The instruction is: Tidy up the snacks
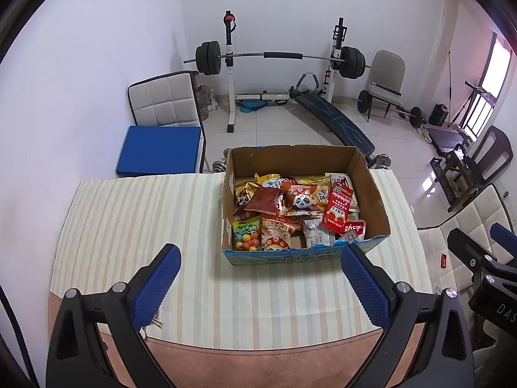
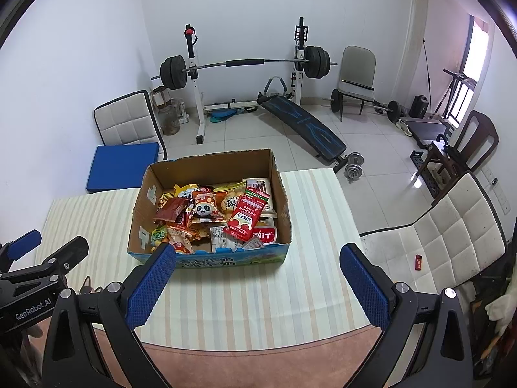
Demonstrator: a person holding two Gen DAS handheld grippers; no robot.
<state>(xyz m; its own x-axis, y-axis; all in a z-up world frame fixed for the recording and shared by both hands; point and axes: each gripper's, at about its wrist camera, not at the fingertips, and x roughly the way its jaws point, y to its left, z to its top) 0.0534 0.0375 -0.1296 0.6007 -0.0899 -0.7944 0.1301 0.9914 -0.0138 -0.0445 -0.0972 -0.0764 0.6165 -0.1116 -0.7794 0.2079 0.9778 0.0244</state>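
Two claws, both w/ fingers wide apart, nothing held. Left claw (image 1: 260, 255): lower frame, over striped tabletop (image 1: 135, 226). Cardboard box (image 1: 374, 194): frame ctr-right, on tabletop, full of snack packets (image 1: 290, 210), panda pack near middle. Right claw (image 2: 257, 255): lower frame, just short of box's near wall. White chair (image 2: 452, 236): right edge.

Left gripper (image 1: 260, 273): jaws spread wide, nothing between the blue textured pads (image 1: 158, 286); both fingers point forward and slightly down. Right gripper (image 2: 258, 273): jaws likewise spread wide and empty, fingers angled forward and down, blue pads (image 2: 365, 286) facing inward. The two grippers sit side by side at similar height; each is visible at the outer edge of the other's view.
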